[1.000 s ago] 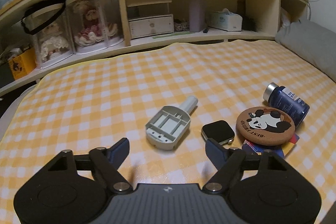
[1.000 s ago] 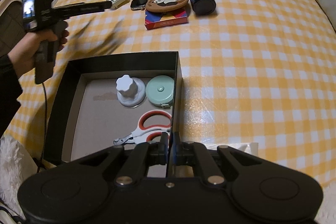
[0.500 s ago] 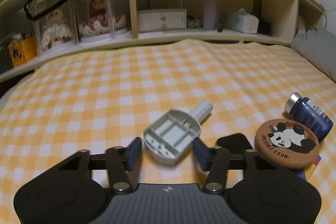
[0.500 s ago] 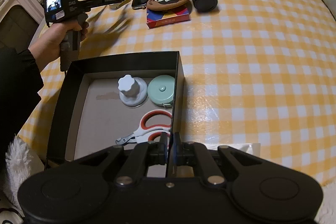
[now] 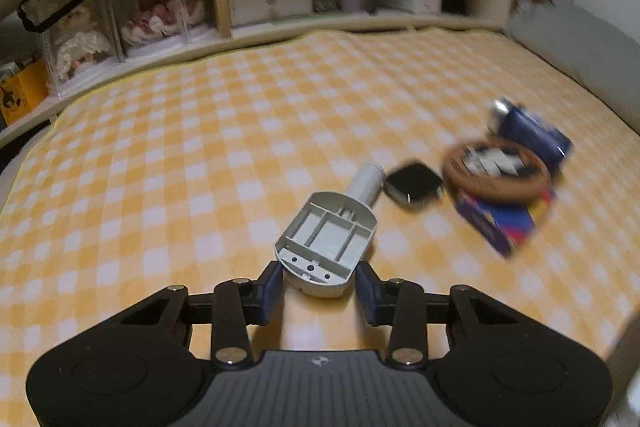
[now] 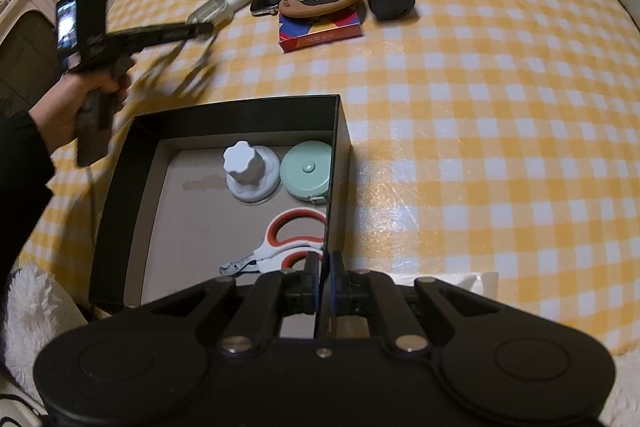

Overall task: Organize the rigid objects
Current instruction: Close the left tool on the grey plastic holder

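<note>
Since a second ago the left gripper (image 5: 318,281) has clamped the grey plastic tool (image 5: 326,239) and lifted it — bound, likely, for the black box (image 6: 338,131), whose wall the right gripper (image 6: 324,281) grips.

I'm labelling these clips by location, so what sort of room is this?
Probably a bedroom: a bed under a yellow checked cover, a grey pillow at its corner, and a headboard shelf holding cased dolls.

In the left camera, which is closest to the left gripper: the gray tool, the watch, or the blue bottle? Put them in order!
From the left gripper:
1. Gray tool, between the fingers.
2. Watch, farther ahead, to the right.
3. Blue bottle, farthest, behind the panda coaster on the right.
</note>
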